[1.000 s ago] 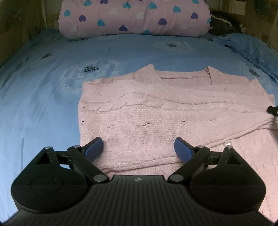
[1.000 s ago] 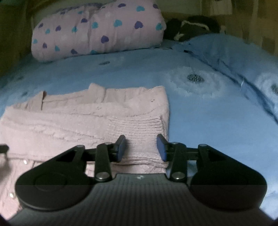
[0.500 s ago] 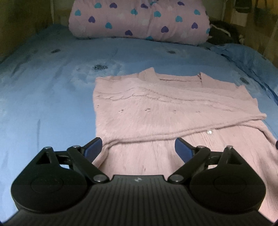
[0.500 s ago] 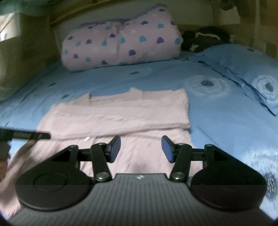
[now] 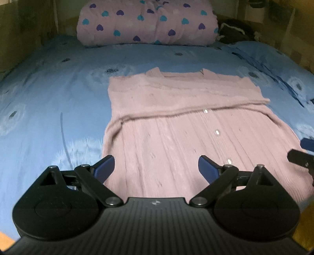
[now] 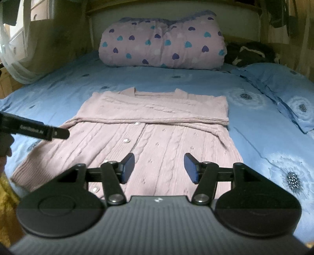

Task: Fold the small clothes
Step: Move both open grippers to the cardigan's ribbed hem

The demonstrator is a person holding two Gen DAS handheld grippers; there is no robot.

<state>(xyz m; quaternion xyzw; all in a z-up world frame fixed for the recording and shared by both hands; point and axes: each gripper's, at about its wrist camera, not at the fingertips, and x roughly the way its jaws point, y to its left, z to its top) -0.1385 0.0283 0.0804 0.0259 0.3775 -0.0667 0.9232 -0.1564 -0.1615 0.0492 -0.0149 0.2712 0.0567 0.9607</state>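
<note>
Cardigan [image 6: 157,133] lies centred on bedsheet [image 6: 255,121], sleeves folded across its far half. Rolled quilt [image 6: 162,45] at 12 o'clock behind it; pillow [image 6: 284,92] at 2 o'clock.

Bedroom as I see it through both wrist cameras: a made bed in dim, warm light.

I'm looking along a bed [image 6: 137,82] covered in a blue sheet printed with pale dandelion heads. At its head lies a rolled pink quilt [image 6: 162,43] dotted with teal and purple hearts, resting against a pale headboard [image 6: 241,25]. To the right of the quilt sits a dark bundle with white trim [image 6: 251,53], and just in front of it a matching blue pillow [image 6: 282,90]. Wood-toned walls [image 5: 25,29] close in on both sides. At upper left I make out white drawers [image 6: 37,9] and sheer white netting [image 6: 17,66] hanging beside the bed.
</note>
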